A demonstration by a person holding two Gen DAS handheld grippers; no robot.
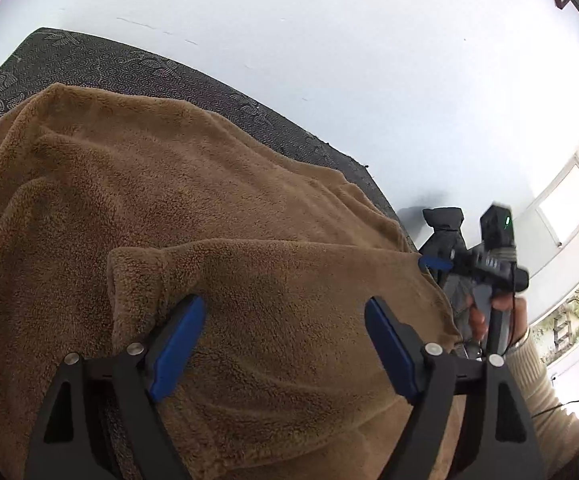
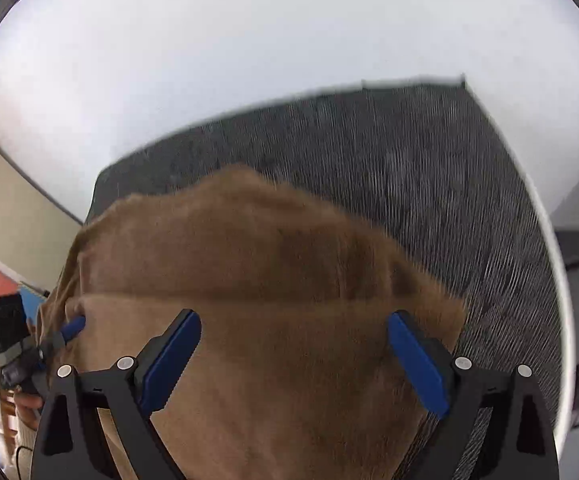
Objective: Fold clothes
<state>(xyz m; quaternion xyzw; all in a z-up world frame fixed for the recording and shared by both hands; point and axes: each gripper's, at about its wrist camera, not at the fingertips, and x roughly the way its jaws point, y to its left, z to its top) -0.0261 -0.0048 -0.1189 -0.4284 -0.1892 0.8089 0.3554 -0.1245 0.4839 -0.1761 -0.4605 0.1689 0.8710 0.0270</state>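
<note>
A brown fleece garment (image 1: 209, 208) is being spread over a dark patterned mat (image 1: 137, 68), which is lying on a white surface (image 1: 329, 40); most of the mat is being covered by the fleece, with bare mat being left showing beyond the garment's far edge. A folded layer of the fleece is being laid across the near part of the garment, its edge running as a ridge across both wrist views. The left gripper (image 1: 285, 336) is being held above this near layer with its blue-padded jaws spread wide and nothing being pinched between them. The right gripper (image 2: 295, 356) is likewise being held over the garment (image 2: 273, 264) with its jaws spread wide apart, the fleece showing between them; this view is being blurred by motion. At the garment's right edge in the left wrist view, the right gripper is being gripped by a hand (image 1: 493, 312) in a cream sleeve (image 1: 537, 380). A dark bundle (image 1: 443, 228) is sitting just beyond that edge of the garment, off the mat.
</note>
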